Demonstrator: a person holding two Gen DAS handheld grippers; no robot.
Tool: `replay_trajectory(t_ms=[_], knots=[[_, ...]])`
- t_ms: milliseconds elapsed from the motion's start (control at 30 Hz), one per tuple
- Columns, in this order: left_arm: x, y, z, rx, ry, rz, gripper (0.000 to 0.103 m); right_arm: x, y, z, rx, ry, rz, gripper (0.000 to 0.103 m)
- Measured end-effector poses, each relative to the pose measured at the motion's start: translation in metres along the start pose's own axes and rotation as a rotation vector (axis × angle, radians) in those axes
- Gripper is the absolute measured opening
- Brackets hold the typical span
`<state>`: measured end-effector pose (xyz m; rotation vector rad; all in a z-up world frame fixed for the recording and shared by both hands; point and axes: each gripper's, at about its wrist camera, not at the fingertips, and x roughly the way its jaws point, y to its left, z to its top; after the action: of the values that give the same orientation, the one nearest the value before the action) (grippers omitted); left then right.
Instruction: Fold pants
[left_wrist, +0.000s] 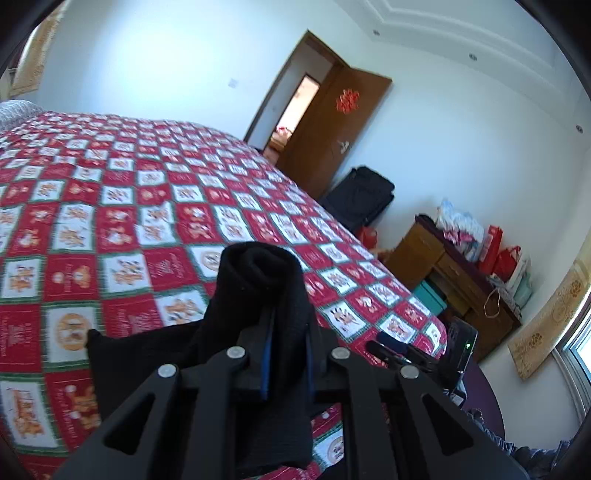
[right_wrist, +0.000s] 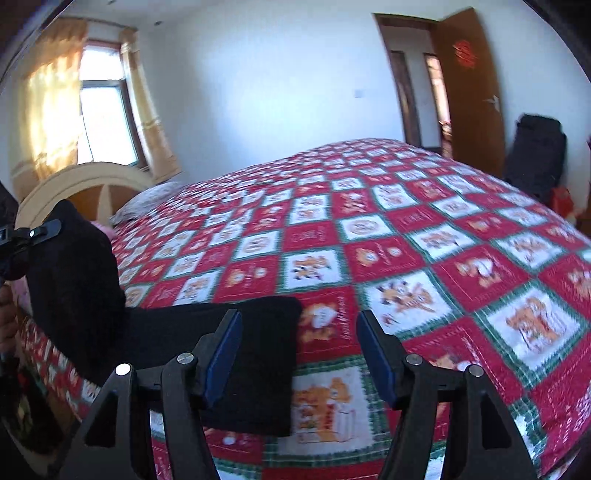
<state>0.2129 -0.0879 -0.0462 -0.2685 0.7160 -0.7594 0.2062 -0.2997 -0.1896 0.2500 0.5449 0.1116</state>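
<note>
The black pants (left_wrist: 258, 295) are bunched between the fingers of my left gripper (left_wrist: 286, 332), which is shut on them and holds them lifted above the bed. In the right wrist view the pants (right_wrist: 243, 354) lie partly flat on the red patchwork quilt (right_wrist: 424, 229) and rise at the left toward the left gripper (right_wrist: 33, 234). My right gripper (right_wrist: 299, 347) is open and empty, with its left finger over the flat part of the pants. The right gripper's tip (left_wrist: 391, 345) shows in the left wrist view at the bed's edge.
The quilt (left_wrist: 129, 192) covers a large bed with a headboard (right_wrist: 74, 184). A black suitcase (left_wrist: 360, 197) stands by an open brown door (left_wrist: 332, 125). A wooden desk (left_wrist: 454, 273) with bags stands beside the bed. A window (right_wrist: 103, 114) with curtains is behind the headboard.
</note>
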Motion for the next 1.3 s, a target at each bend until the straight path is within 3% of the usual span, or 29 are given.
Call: replay_trajectory(t_ms=[167,367,500,600,633,733,800,867,933,1033,1133,1300], knots=[[0.042,-0.020,-0.005,0.025,0.088,0.007,0.014,0.007,-0.005,-0.005,0.012,0.012,-0.001,0.065],[0.098,-0.030,-0.025,0.070,0.196,0.095,0.014,0.006,-0.010,-0.007,0.026,-0.002,-0.018,0.065],[0.121,-0.031,-0.039,0.068,0.227,0.128,0.015,0.010,-0.011,-0.008,0.035,0.009,-0.013,0.065],[0.127,-0.041,-0.043,0.081,0.211,0.140,0.018,0.010,-0.010,-0.009,0.023,0.008,-0.012,0.065],[0.124,-0.045,-0.044,0.088,0.206,0.135,0.023,0.011,-0.010,-0.010,0.021,0.010,-0.013,0.065],[0.118,-0.055,-0.042,0.124,0.183,0.102,0.026,0.013,-0.011,-0.010,0.017,0.012,-0.023,0.065],[0.108,-0.064,-0.042,0.151,0.152,0.085,0.039,0.013,-0.013,-0.010,0.023,0.010,-0.025,0.065],[0.095,-0.068,-0.043,0.173,0.112,0.081,0.064,0.013,-0.014,-0.010,0.030,0.012,-0.024,0.065],[0.079,-0.067,-0.045,0.184,0.065,0.094,0.068,0.013,-0.015,-0.010,0.034,0.011,-0.021,0.065],[0.064,-0.052,-0.051,0.174,0.032,0.141,0.068,0.007,-0.012,-0.009,0.038,-0.008,0.021,0.065],[0.052,-0.023,-0.061,0.112,0.008,0.205,0.075,0.004,-0.005,-0.009,0.042,-0.010,0.097,0.065],[0.040,0.032,-0.083,0.001,0.003,0.335,0.081,0.014,0.035,-0.014,-0.035,0.063,0.207,0.065]])
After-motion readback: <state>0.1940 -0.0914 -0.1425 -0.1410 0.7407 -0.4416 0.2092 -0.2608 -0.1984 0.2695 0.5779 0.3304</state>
